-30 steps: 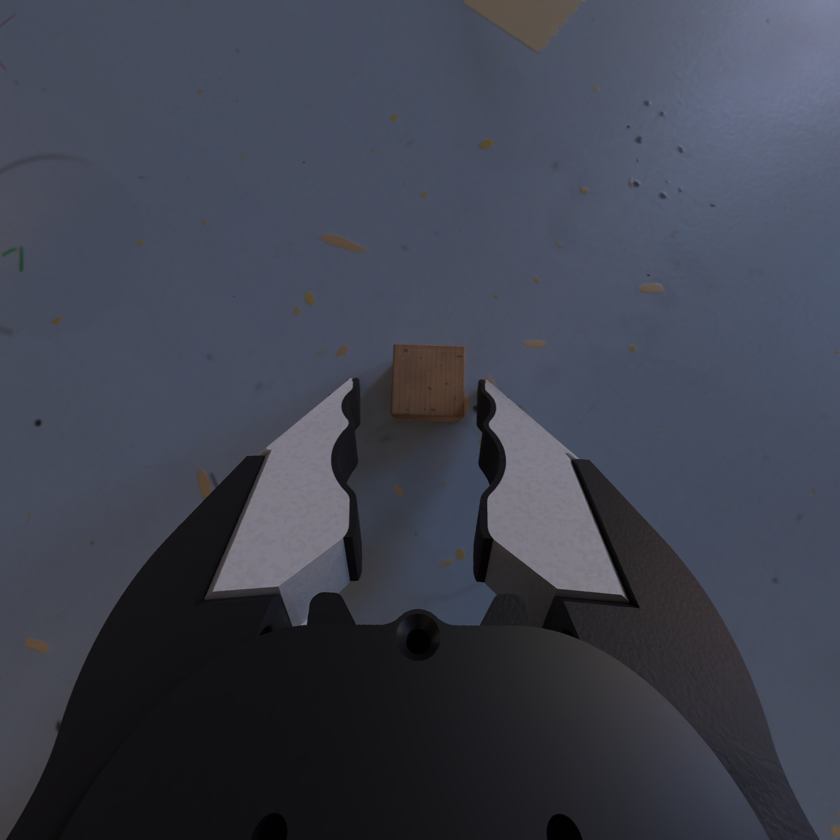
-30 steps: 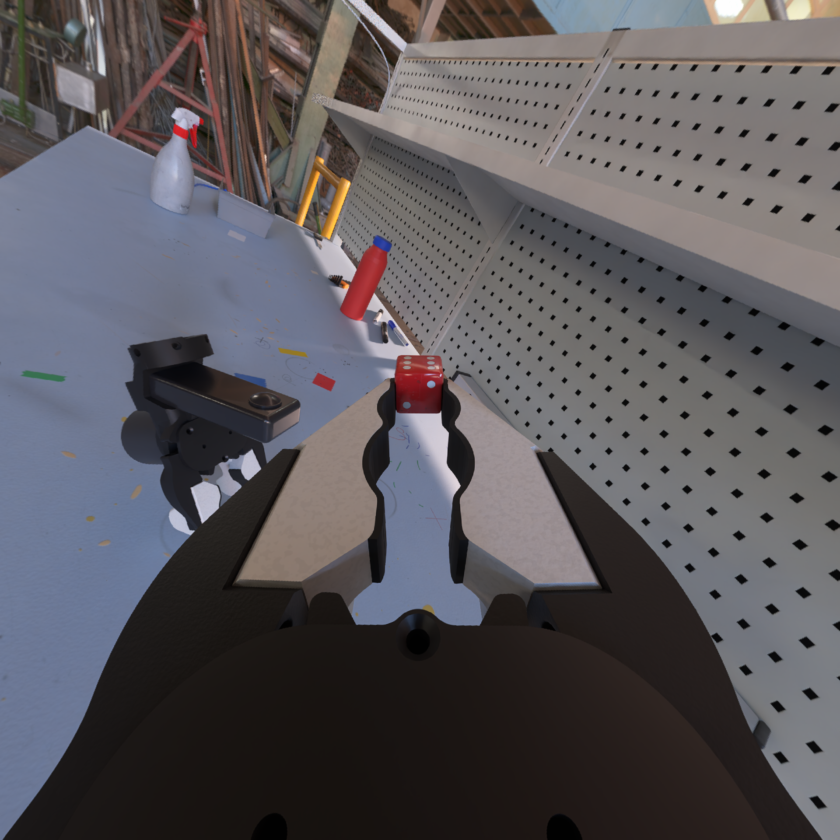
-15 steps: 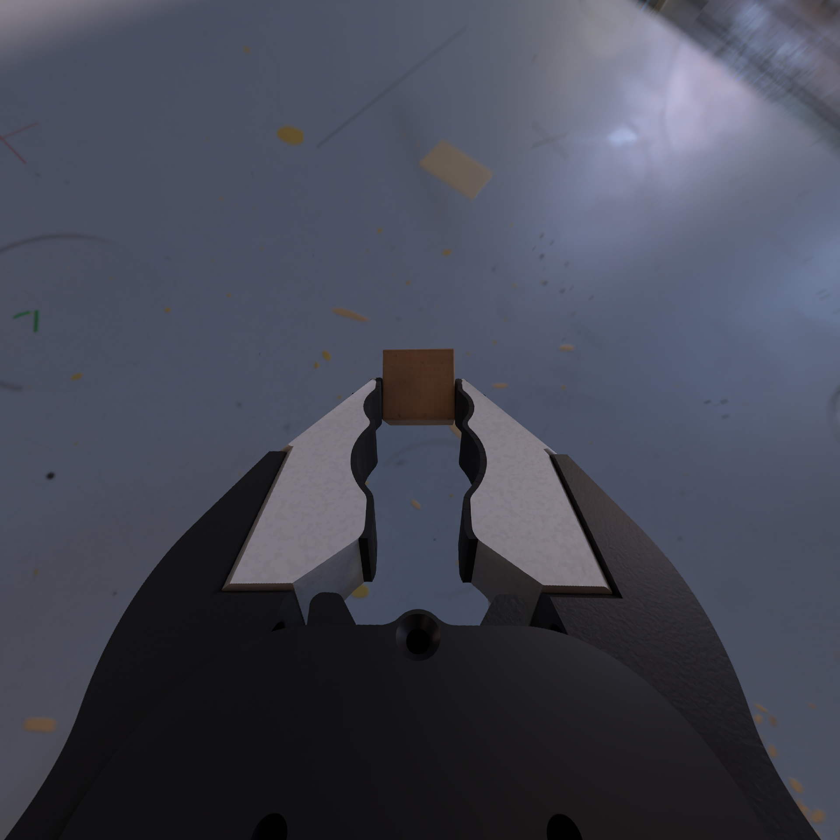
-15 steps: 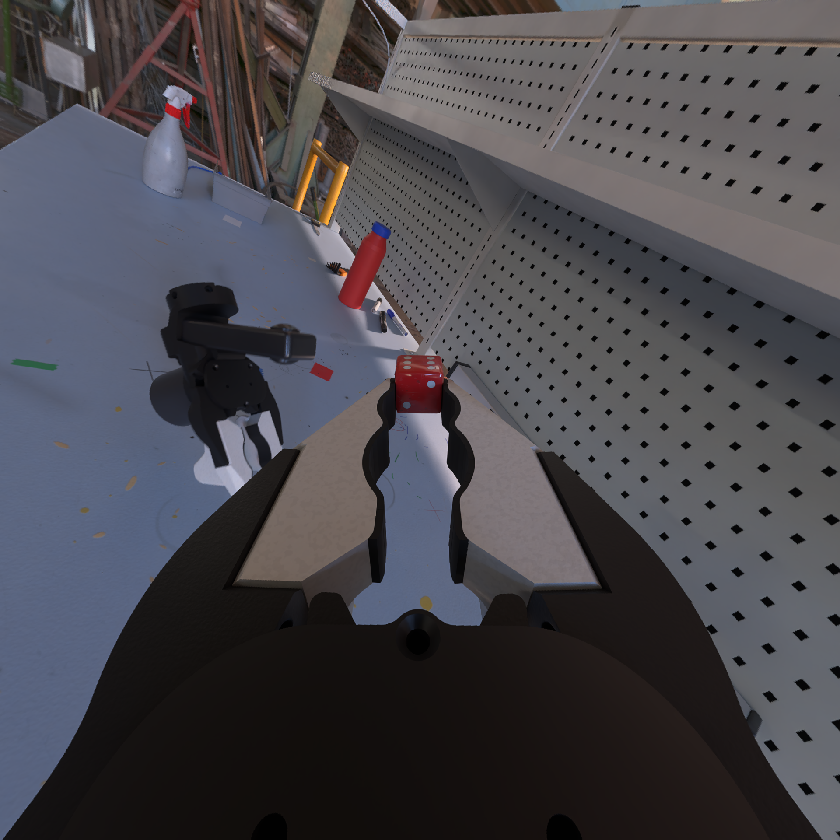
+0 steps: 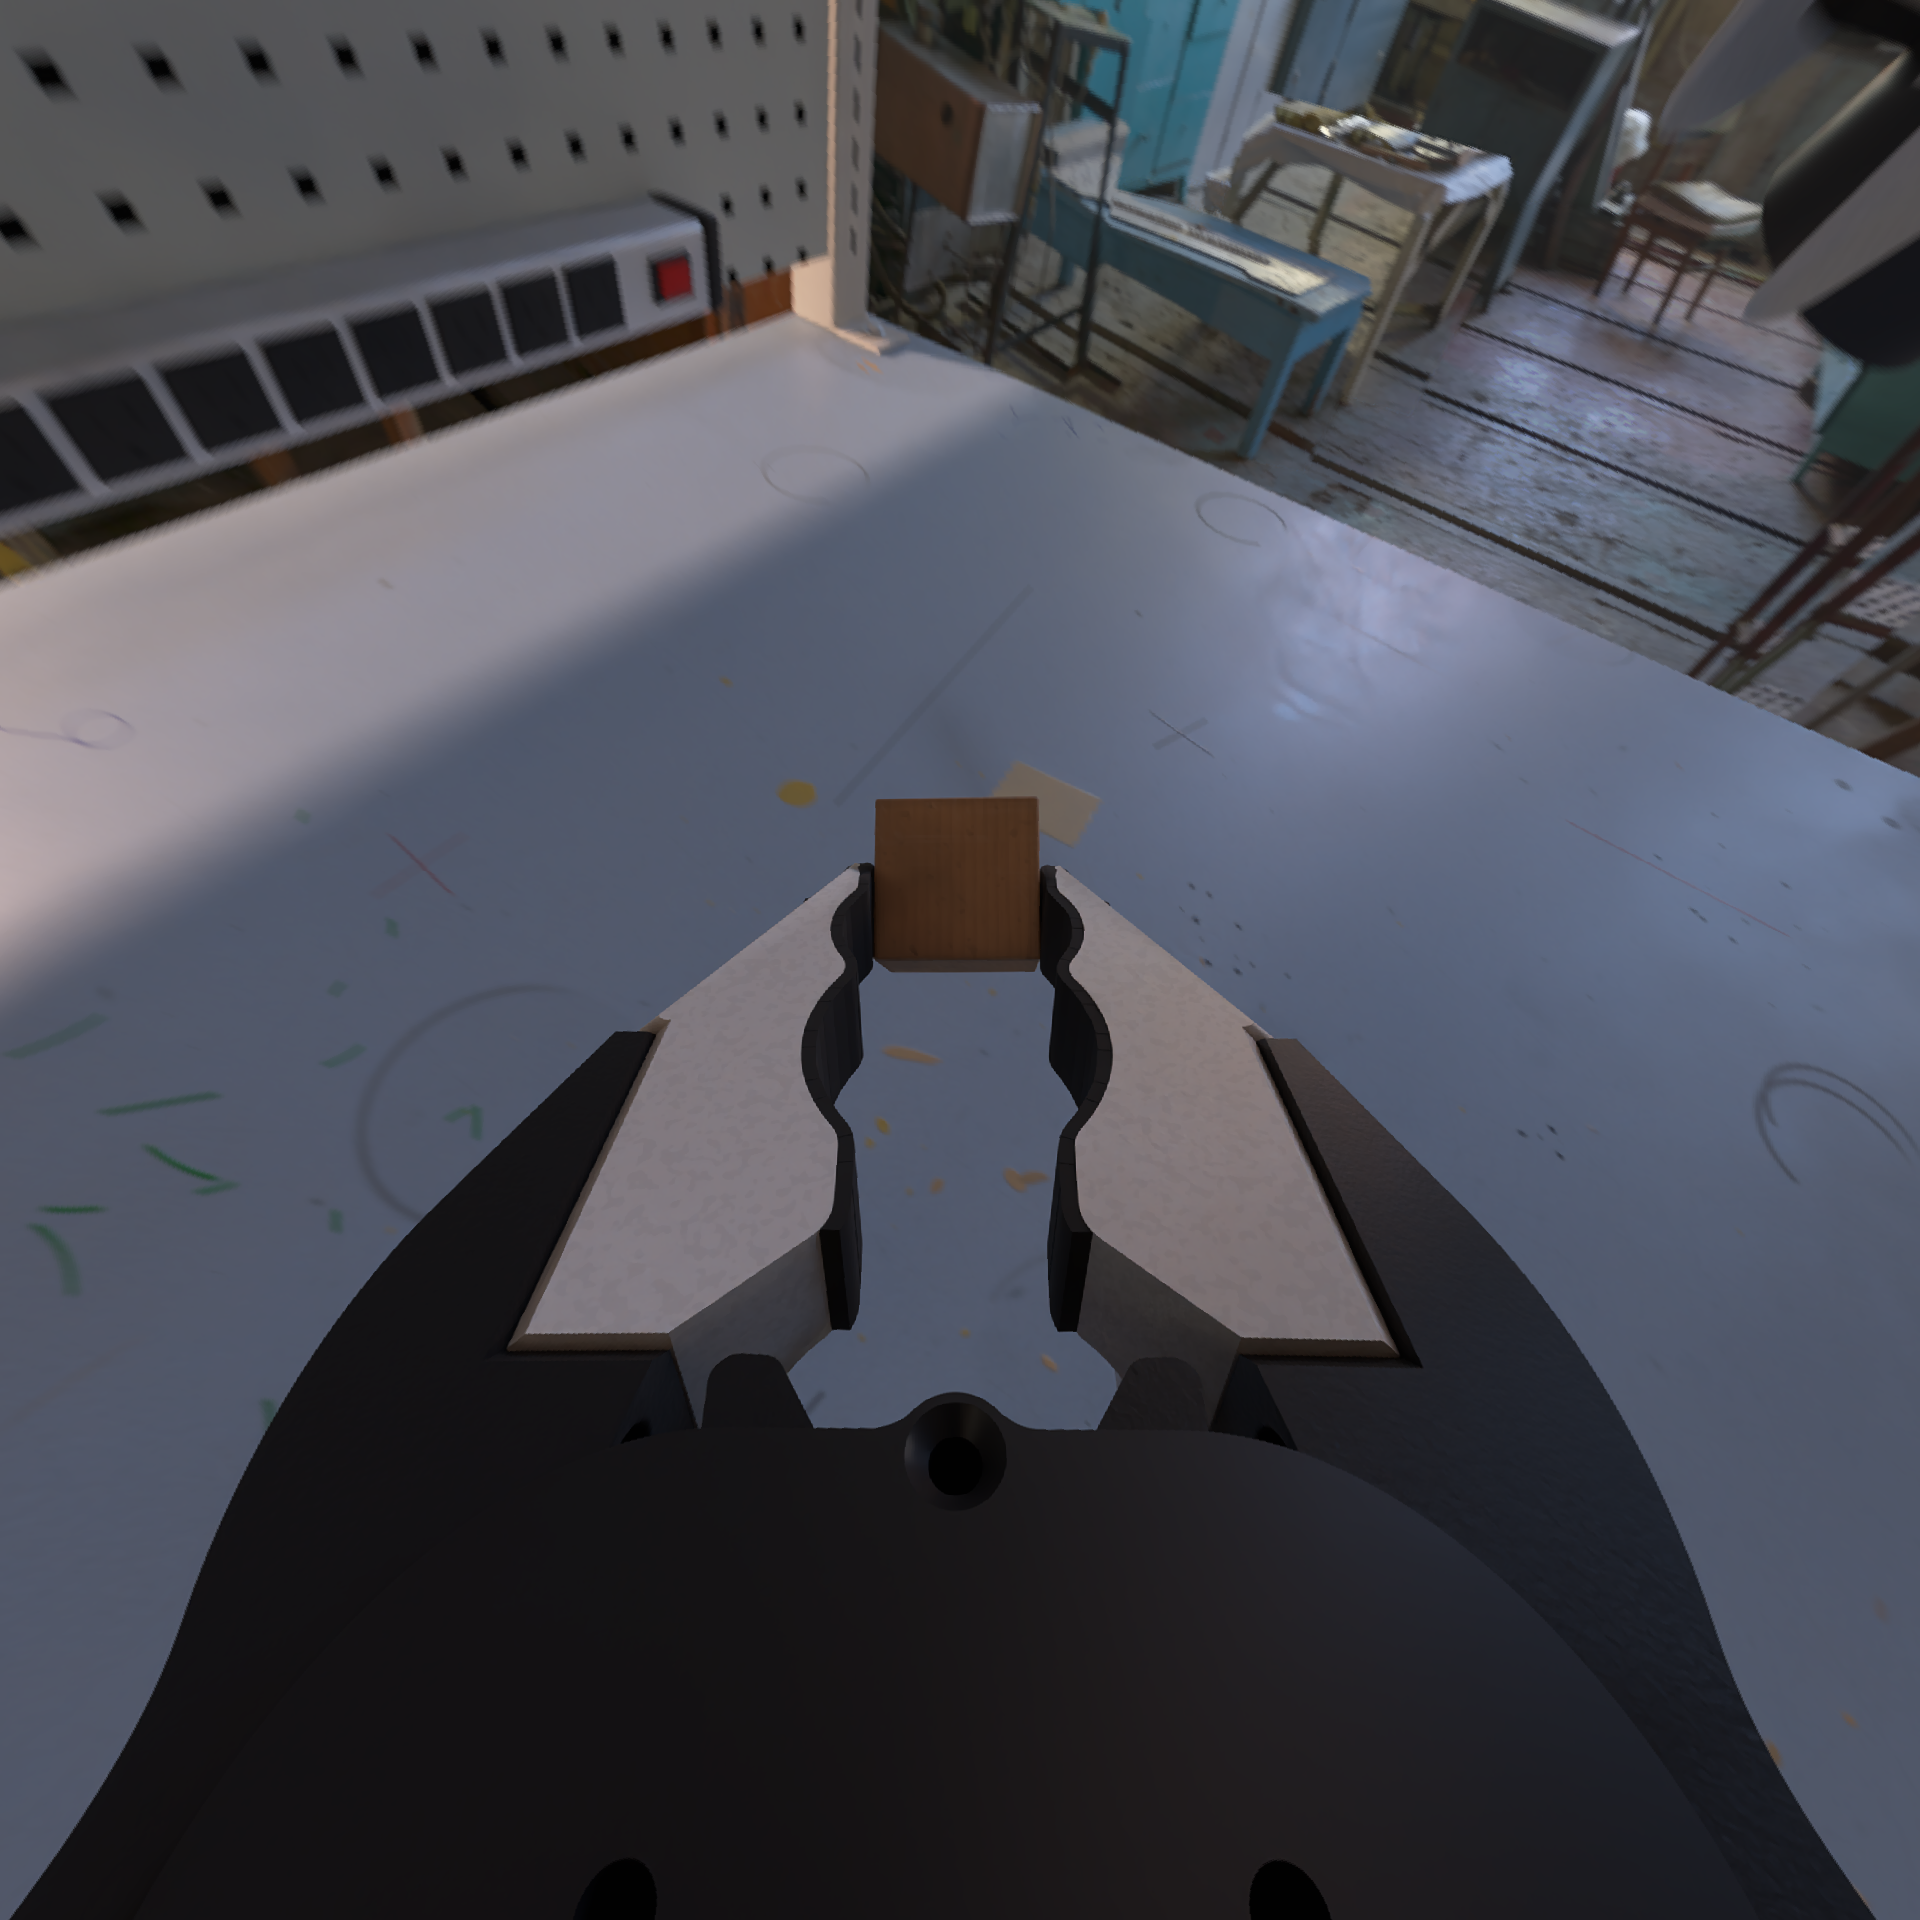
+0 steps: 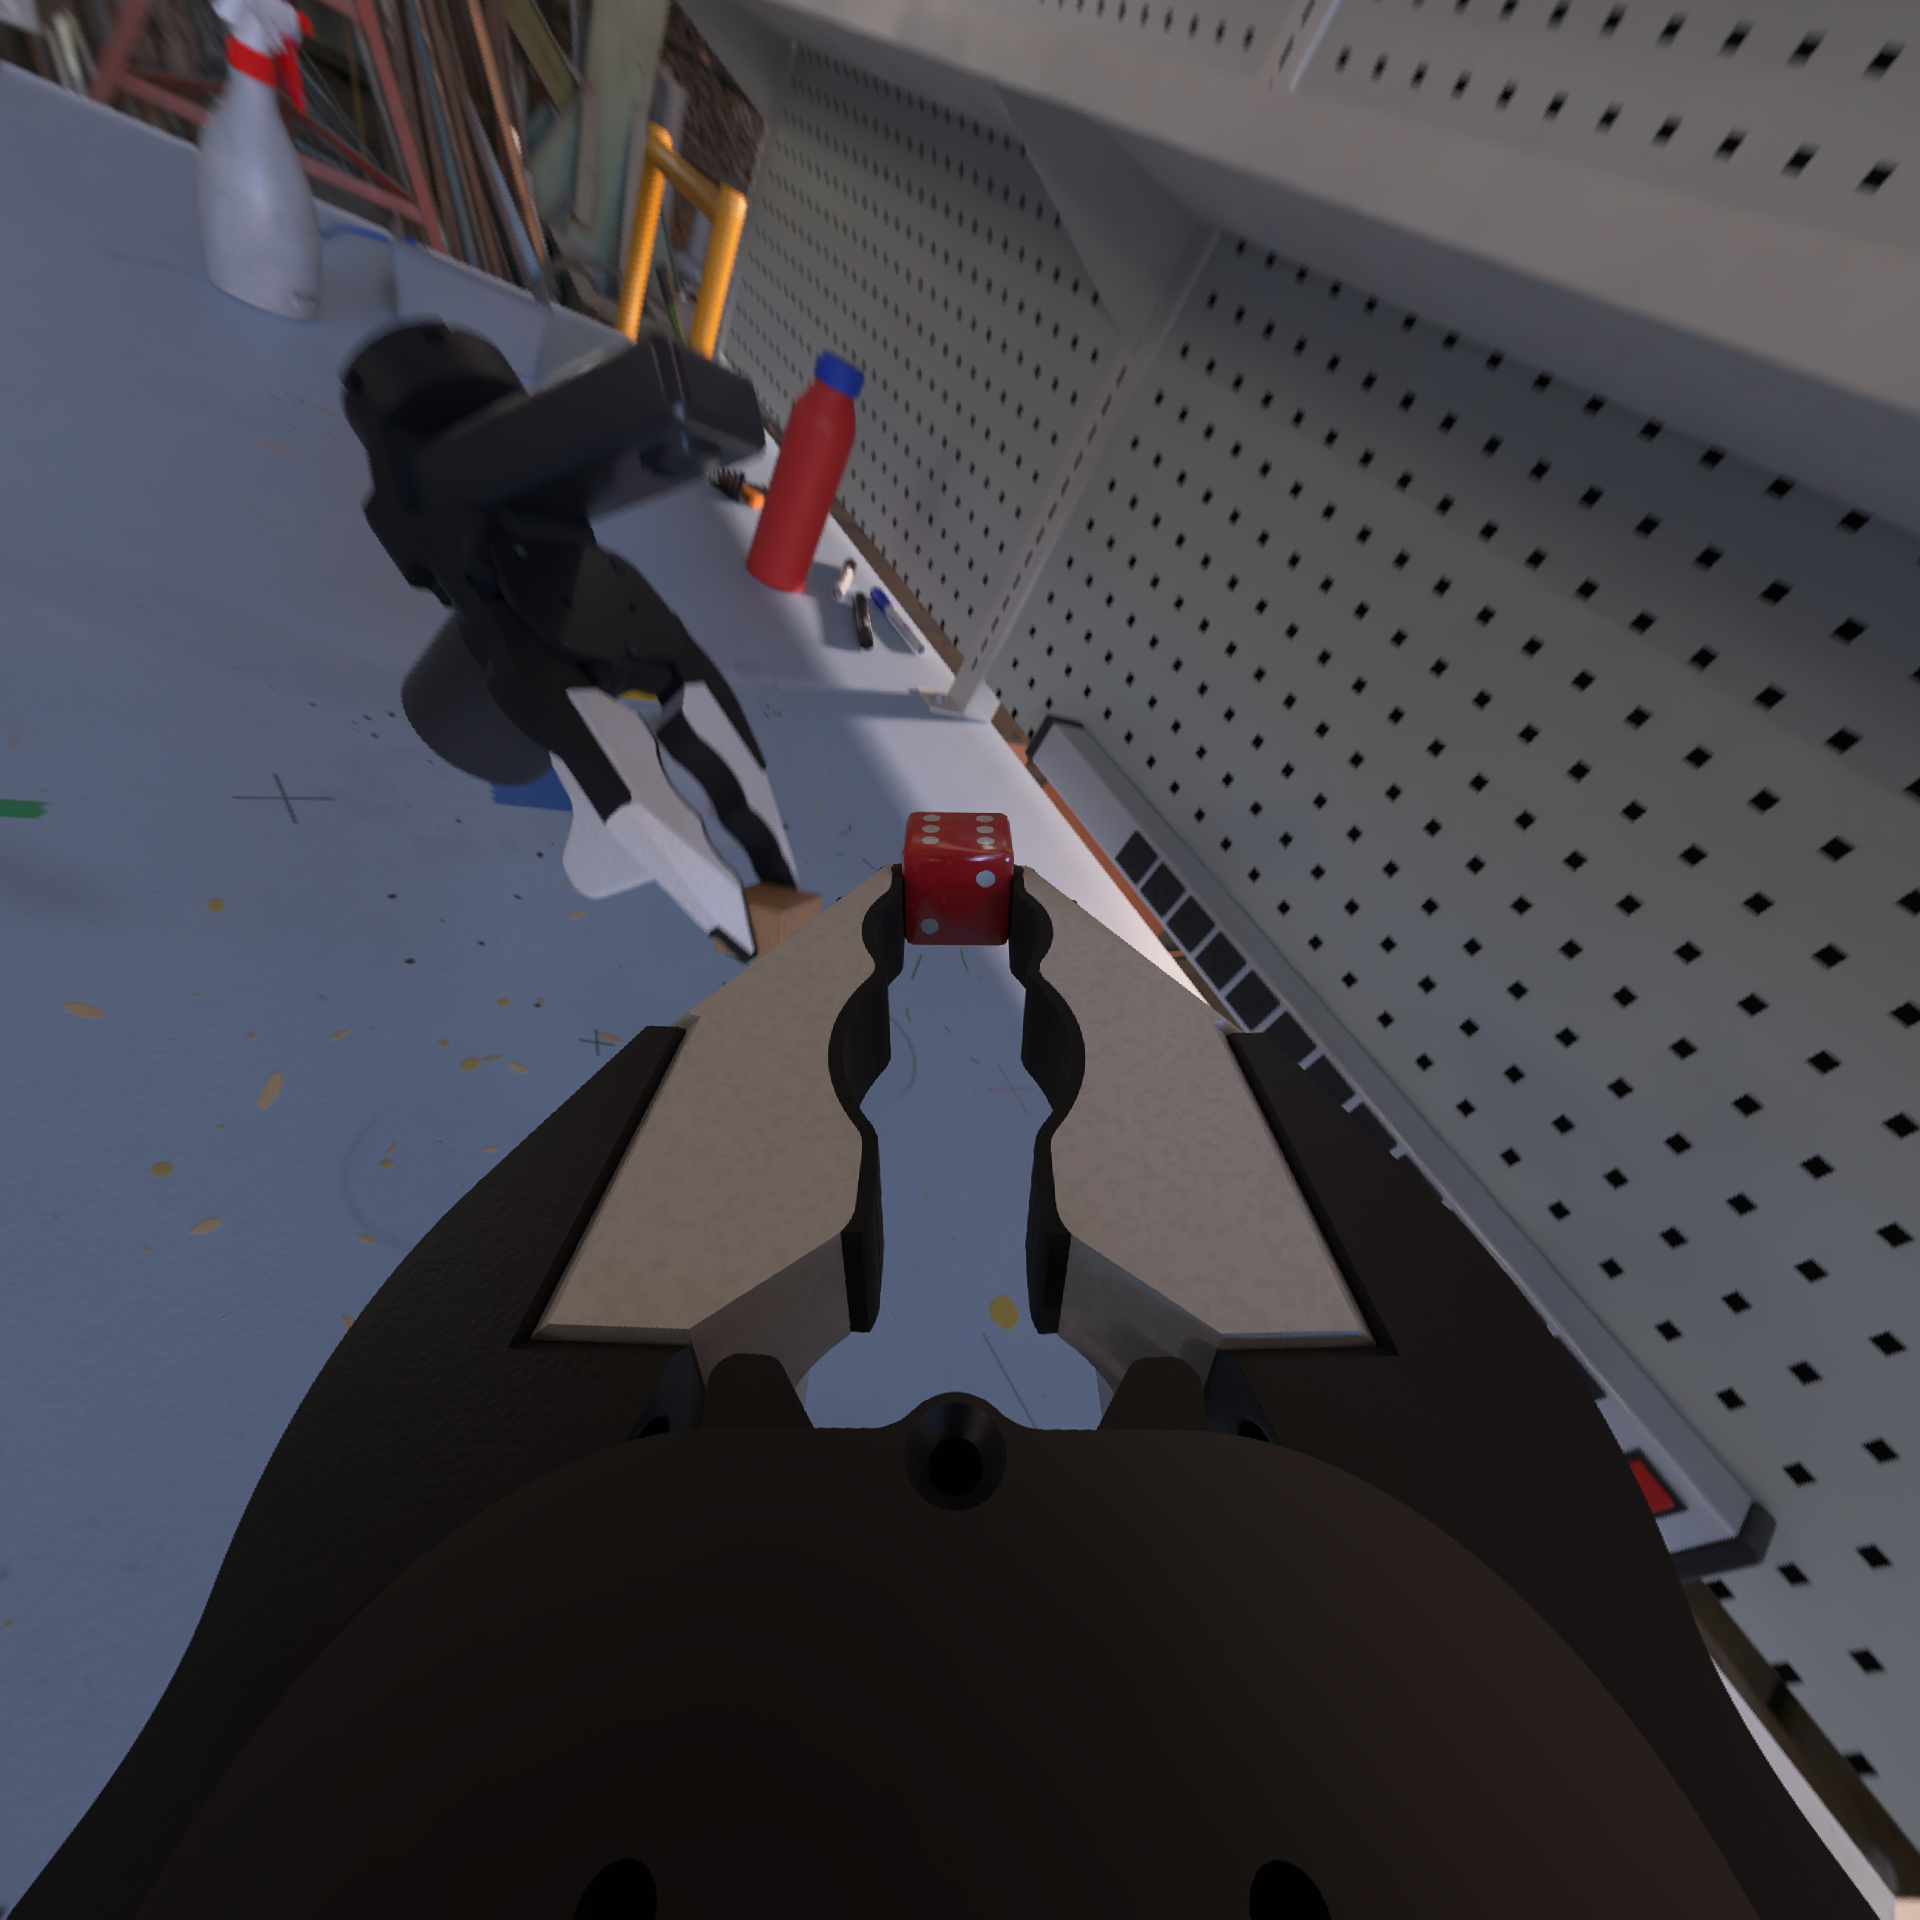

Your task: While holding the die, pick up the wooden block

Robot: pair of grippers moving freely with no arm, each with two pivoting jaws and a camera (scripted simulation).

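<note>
In the left wrist view my left gripper (image 5: 956,914) is shut on the brown wooden block (image 5: 956,883), held between the fingertips and lifted above the grey table (image 5: 520,727). In the right wrist view my right gripper (image 6: 956,904) is shut on the red die (image 6: 956,878) with white pips, held in the air near the pegboard. The left gripper (image 6: 748,914) also shows there to the left, tilted, with a corner of the block (image 6: 784,912) at its tips.
A white pegboard wall (image 6: 1455,623) and a power strip (image 5: 312,353) run along the table's back. A red bottle (image 6: 805,478), a white spray bottle (image 6: 260,208) and markers (image 6: 873,618) stand far off. A tan paper scrap (image 5: 1060,816) lies beyond the block. The table edge (image 5: 1455,571) drops off at right.
My left gripper closed on the wooden block, then lifted and tilted up with it, so the wall and room come into view. The right gripper kept hold of the die and shifted its aim.
</note>
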